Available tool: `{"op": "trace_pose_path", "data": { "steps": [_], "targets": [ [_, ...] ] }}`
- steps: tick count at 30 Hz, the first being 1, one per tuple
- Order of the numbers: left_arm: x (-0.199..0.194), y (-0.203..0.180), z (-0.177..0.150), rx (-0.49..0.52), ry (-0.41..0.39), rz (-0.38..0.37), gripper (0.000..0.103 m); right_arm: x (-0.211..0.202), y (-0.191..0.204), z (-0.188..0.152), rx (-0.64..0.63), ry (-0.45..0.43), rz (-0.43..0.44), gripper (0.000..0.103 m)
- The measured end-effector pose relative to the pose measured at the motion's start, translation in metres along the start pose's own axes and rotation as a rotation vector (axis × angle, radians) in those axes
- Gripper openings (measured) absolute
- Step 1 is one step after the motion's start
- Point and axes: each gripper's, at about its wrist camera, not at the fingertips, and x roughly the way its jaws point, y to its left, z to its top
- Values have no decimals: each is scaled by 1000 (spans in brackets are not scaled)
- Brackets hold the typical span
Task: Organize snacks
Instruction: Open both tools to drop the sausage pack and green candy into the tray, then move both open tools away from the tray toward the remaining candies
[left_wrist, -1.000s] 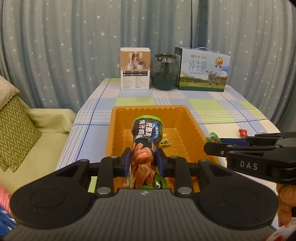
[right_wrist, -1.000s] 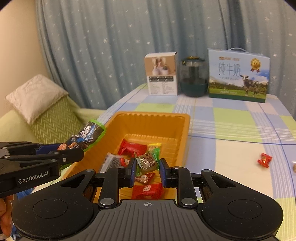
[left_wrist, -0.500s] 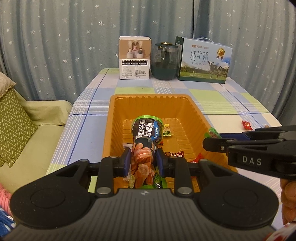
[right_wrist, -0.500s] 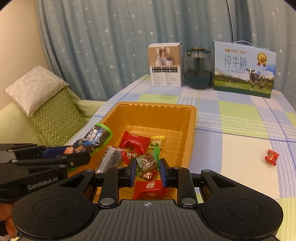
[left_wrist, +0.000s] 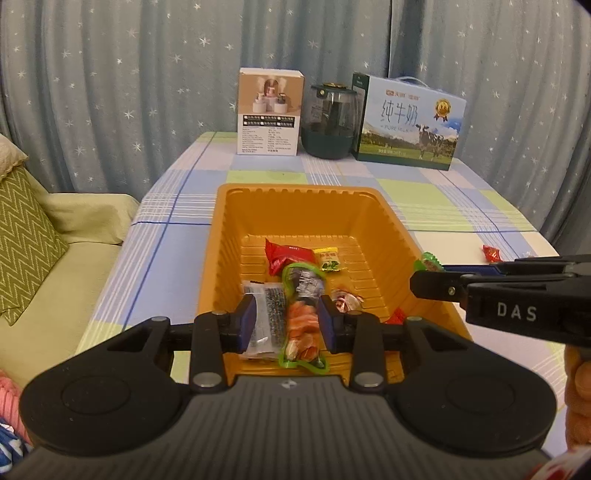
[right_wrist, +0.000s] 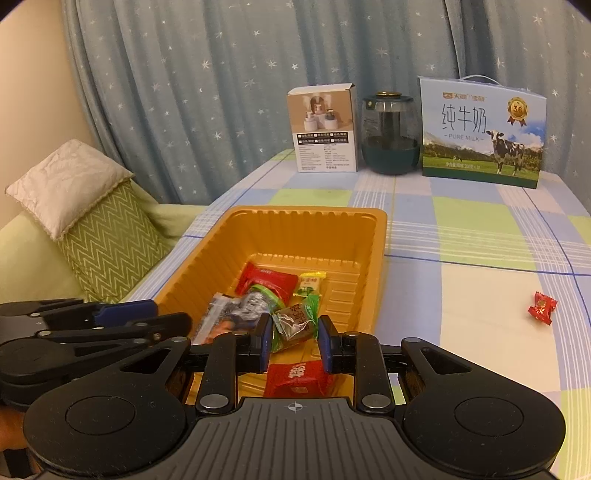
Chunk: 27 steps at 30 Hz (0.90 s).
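An orange tray (left_wrist: 295, 190) sits on the checked tablecloth and holds several wrapped snacks. My left gripper (left_wrist: 287, 325) hangs over the tray's near end with its jaws opening. The green-edged snack packet (left_wrist: 303, 302) lies blurred between them on the tray floor, free of the pads. From the right wrist view, that gripper (right_wrist: 184, 321) shows at the left beside the tray (right_wrist: 306, 212). My right gripper (right_wrist: 291, 341) is shut on a green-wrapped candy (right_wrist: 293, 323) above the tray's near right part. A red candy (right_wrist: 542, 307) lies on the cloth to the right.
A white carton (left_wrist: 269, 112), a dark glass jar (left_wrist: 330, 125) and a milk box (left_wrist: 408, 122) stand along the table's far edge before the curtain. A sofa with a zigzag cushion (right_wrist: 107, 243) is at the left. A person's fingers (left_wrist: 578, 398) hold the right gripper.
The left jaws have spread and the green-edged packet, earlier gripped and standing up, has dropped flat into the tray. The right gripper keeps its candy.
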Motion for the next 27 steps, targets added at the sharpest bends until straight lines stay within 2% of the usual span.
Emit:
{"op": "trace_pose_path", "data": {
  "steps": [14, 15, 16, 17, 18, 27],
  "targets": [
    [-31, 20, -3, -36, -41, 51, 36, 2, 4, 1, 24, 8, 62, 27],
    [-31, 22, -3, -38, -41, 54, 37, 2, 4, 1, 33, 5, 69, 28],
    [-32, 23, -4, -41, -40, 56, 38, 1, 3, 1, 46, -5, 70, 39],
    [-32, 24, -5, -43, -37, 56, 39, -1, 1, 2, 56, -17, 72, 55],
    [-32, 25, -6, -44, -35, 56, 39, -2, 0, 2, 67, -27, 74, 59],
    [-33, 22, -11, -48, -27, 51, 40, -8, -6, 5, 71, -38, 14, 60]
  ]
}}
